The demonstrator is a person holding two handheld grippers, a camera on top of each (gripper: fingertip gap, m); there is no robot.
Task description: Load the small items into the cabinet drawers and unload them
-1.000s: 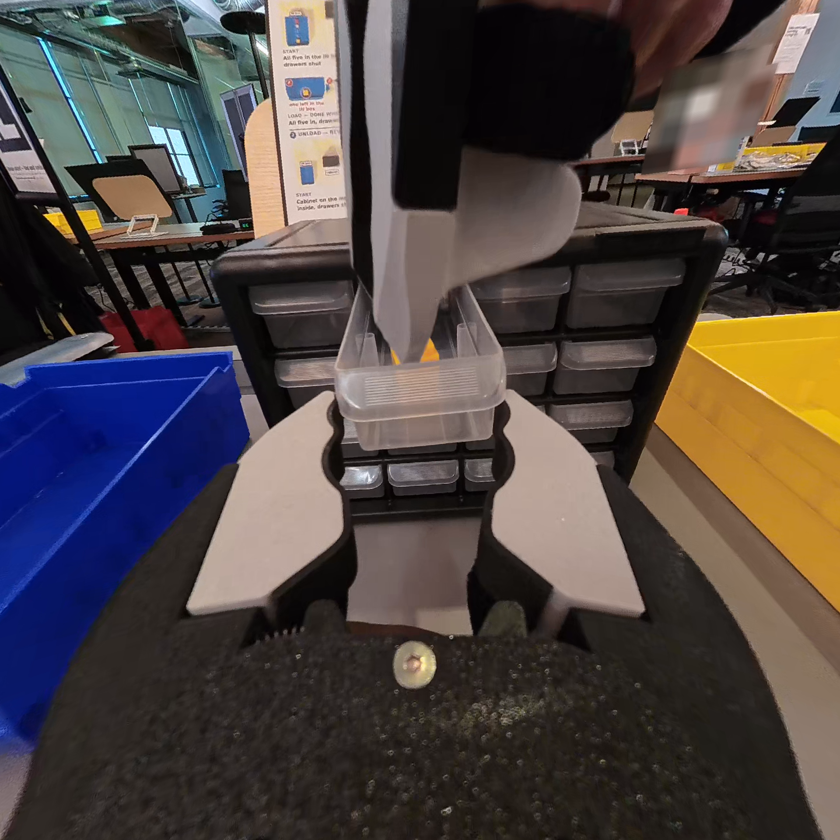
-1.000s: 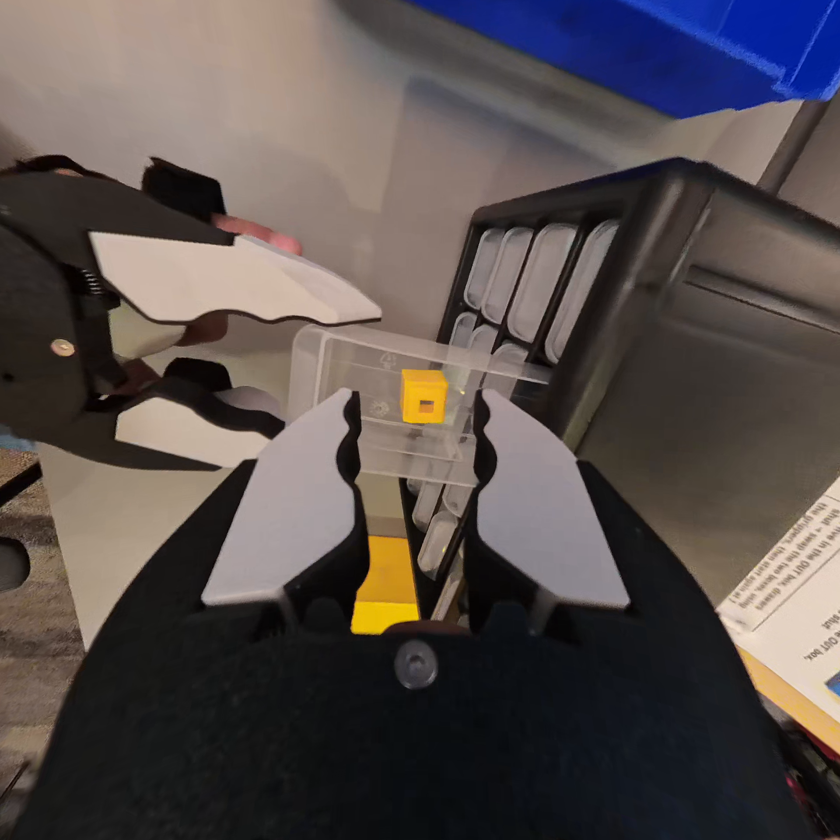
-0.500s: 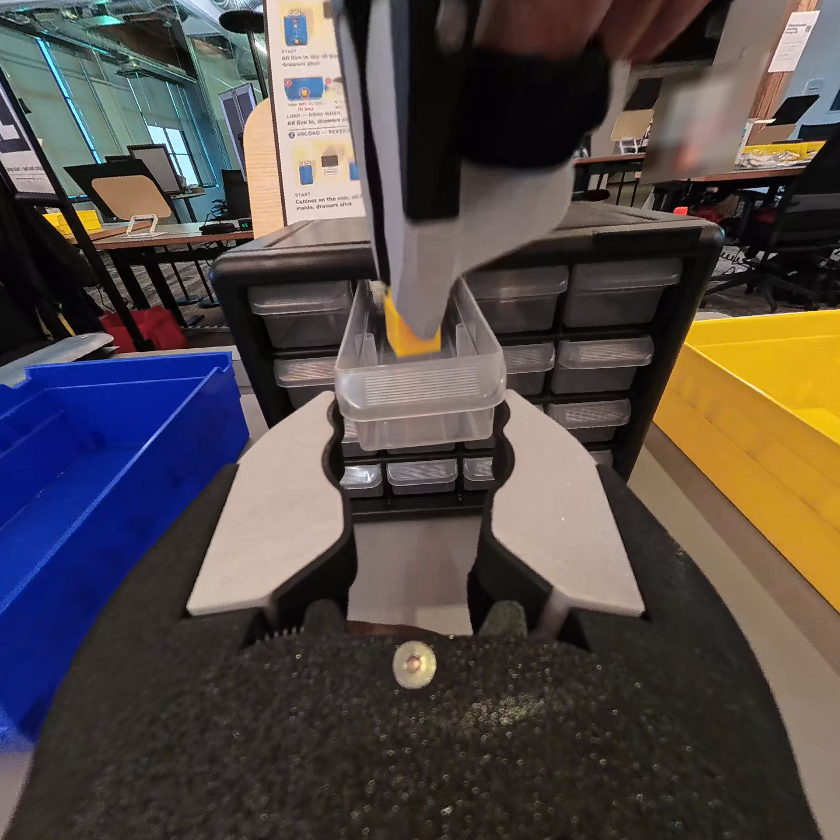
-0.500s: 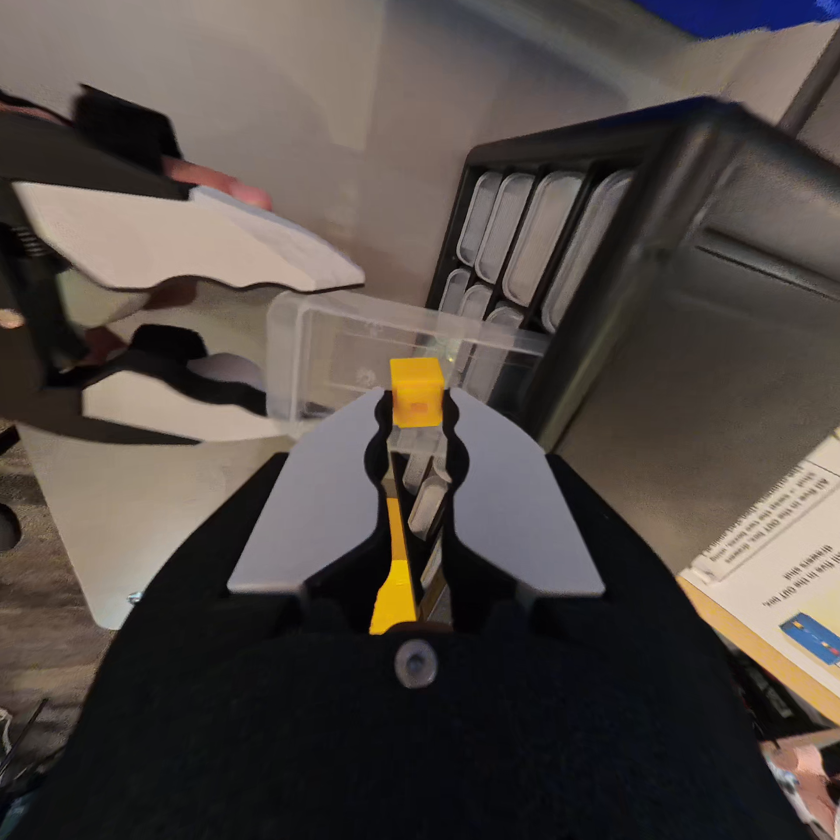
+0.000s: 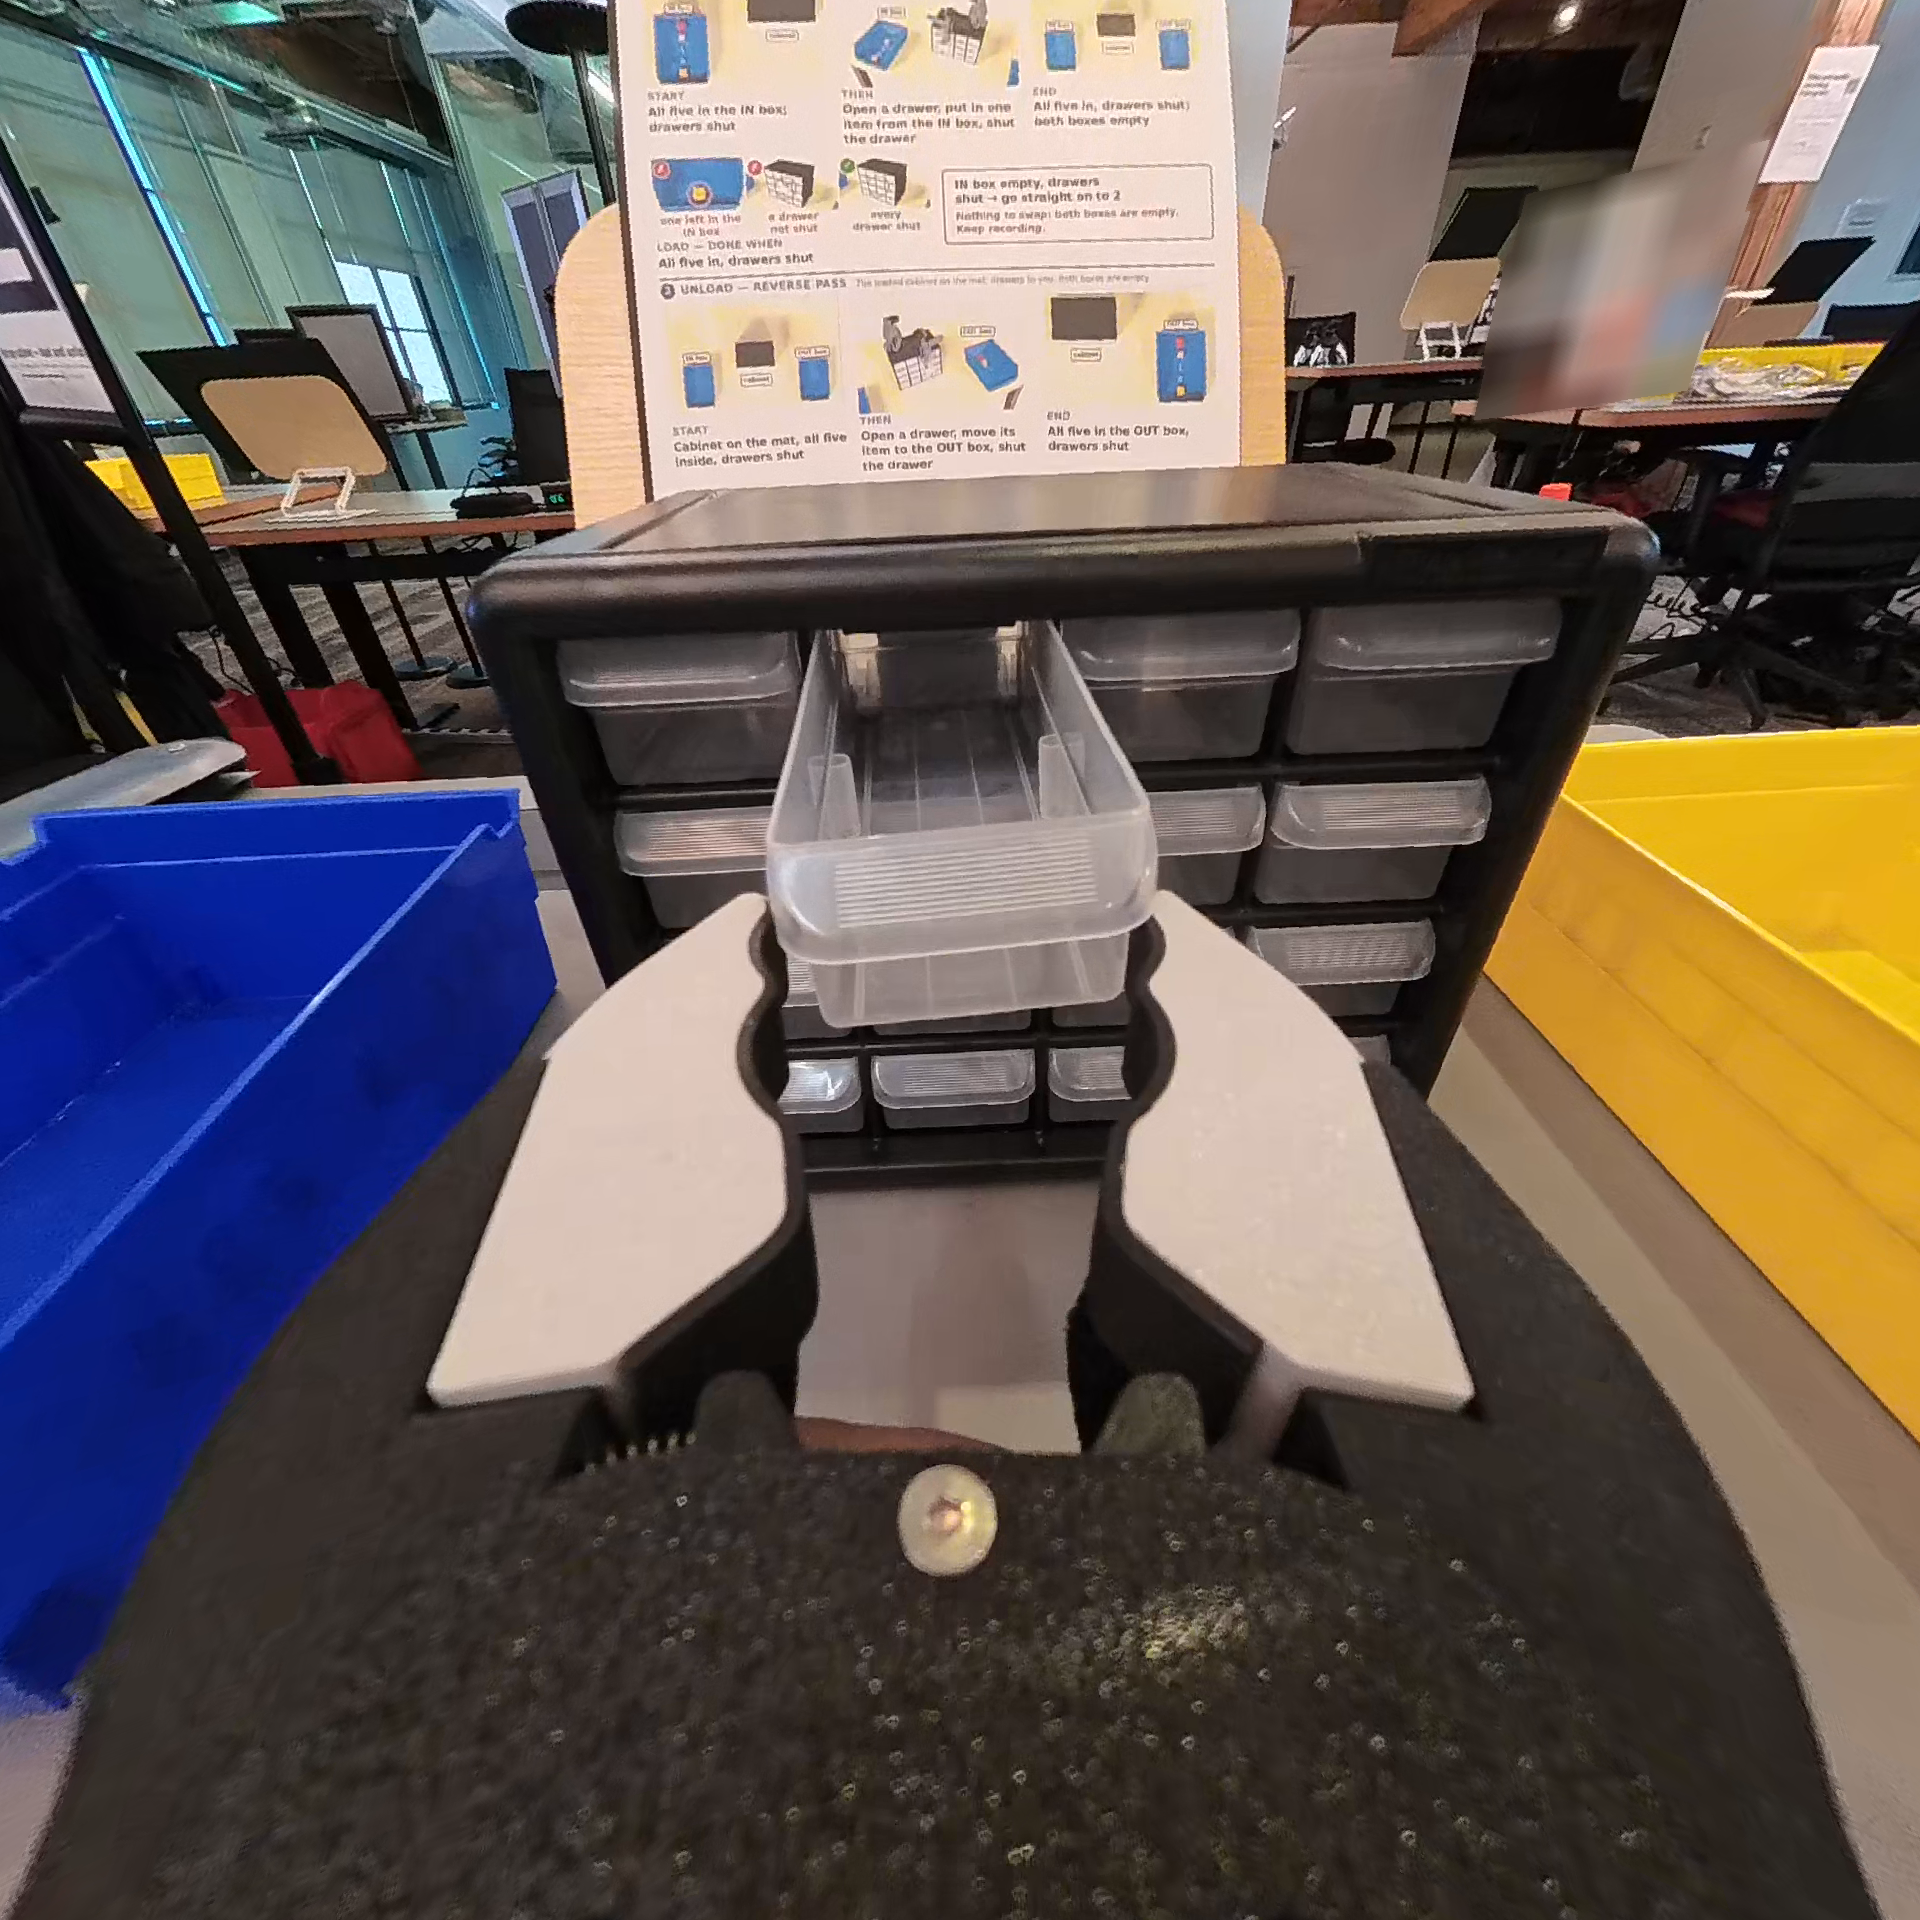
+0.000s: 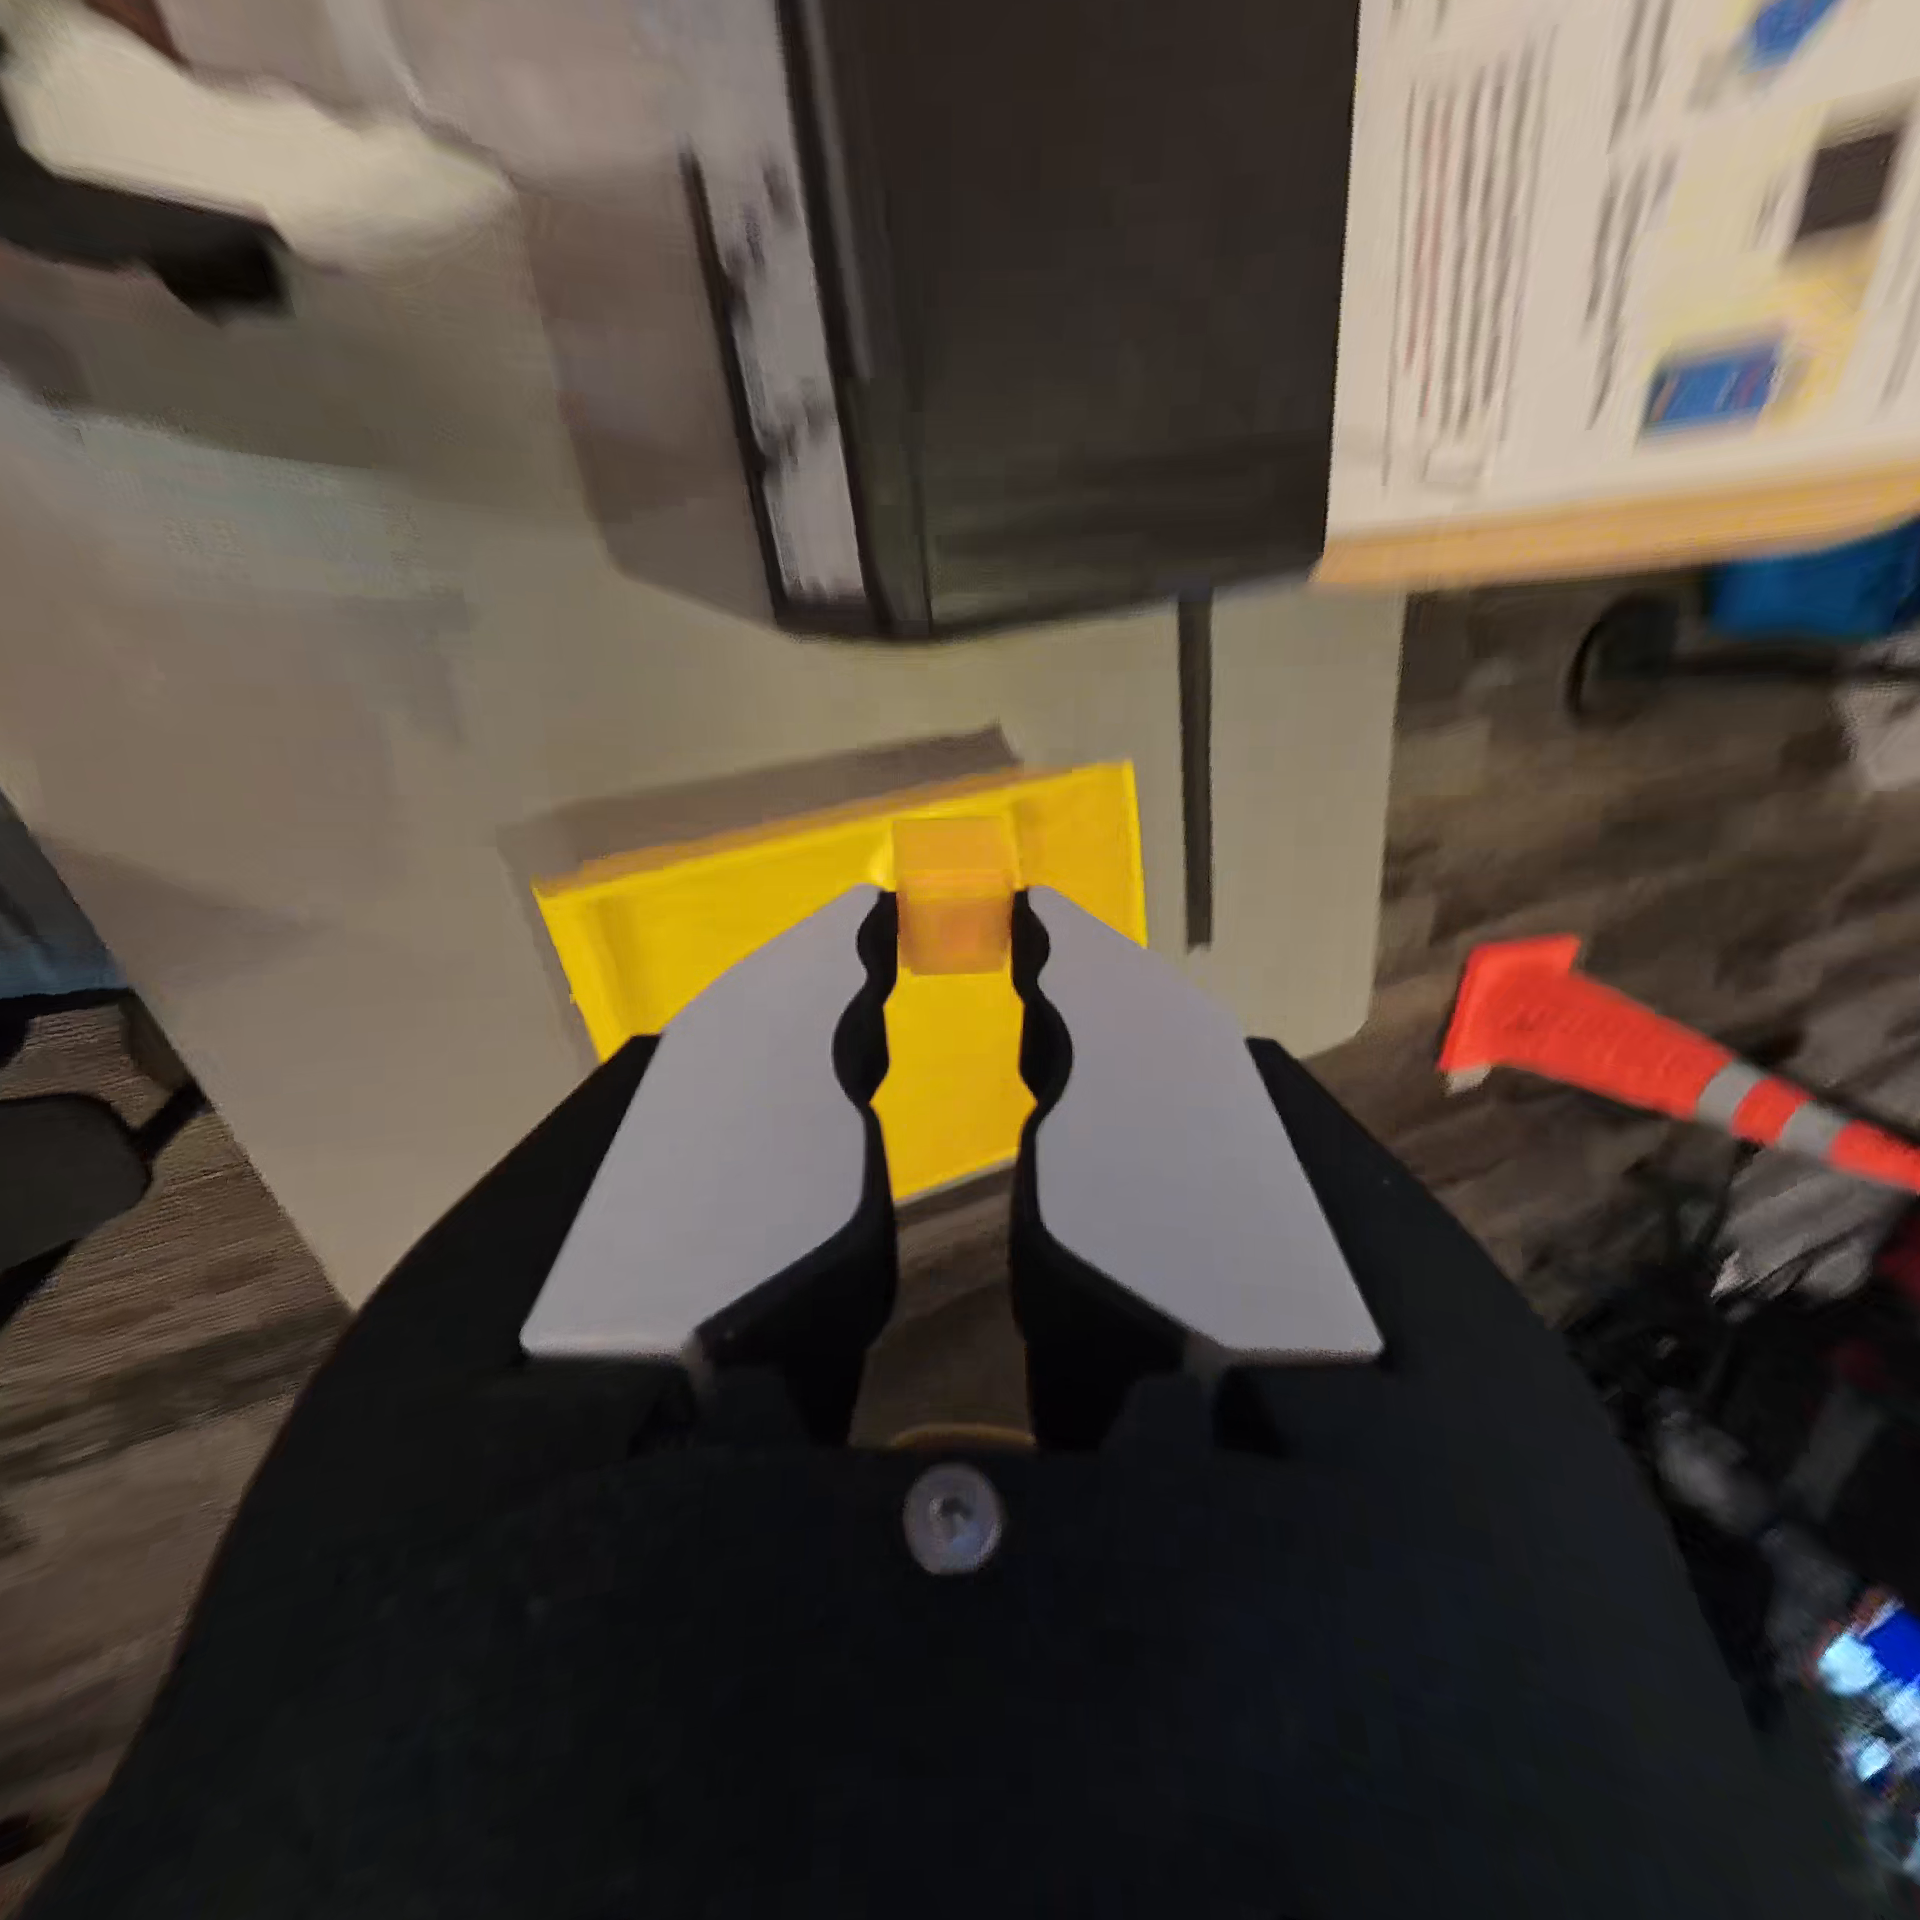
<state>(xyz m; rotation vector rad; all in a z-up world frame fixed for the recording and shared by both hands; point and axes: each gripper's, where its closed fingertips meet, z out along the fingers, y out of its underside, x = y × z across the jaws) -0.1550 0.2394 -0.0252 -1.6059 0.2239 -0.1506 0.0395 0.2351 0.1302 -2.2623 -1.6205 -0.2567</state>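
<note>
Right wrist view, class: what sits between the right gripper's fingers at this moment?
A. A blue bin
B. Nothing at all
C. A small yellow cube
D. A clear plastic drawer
C: the right gripper is closed on a small yellow cube, seen against the yellow bin behind it.

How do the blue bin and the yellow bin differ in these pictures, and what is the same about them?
Colour: the blue bin is deep blue, the yellow bin bright yellow.
Side: in the left wrist view, the blue bin stands left of the cabinet, the yellow bin right of it.
Role now: the right gripper holds an orange cube towards the yellow bin; nothing is near the blue bin.
Shared: both are open plastic bins, and their visible parts hold nothing.
</note>
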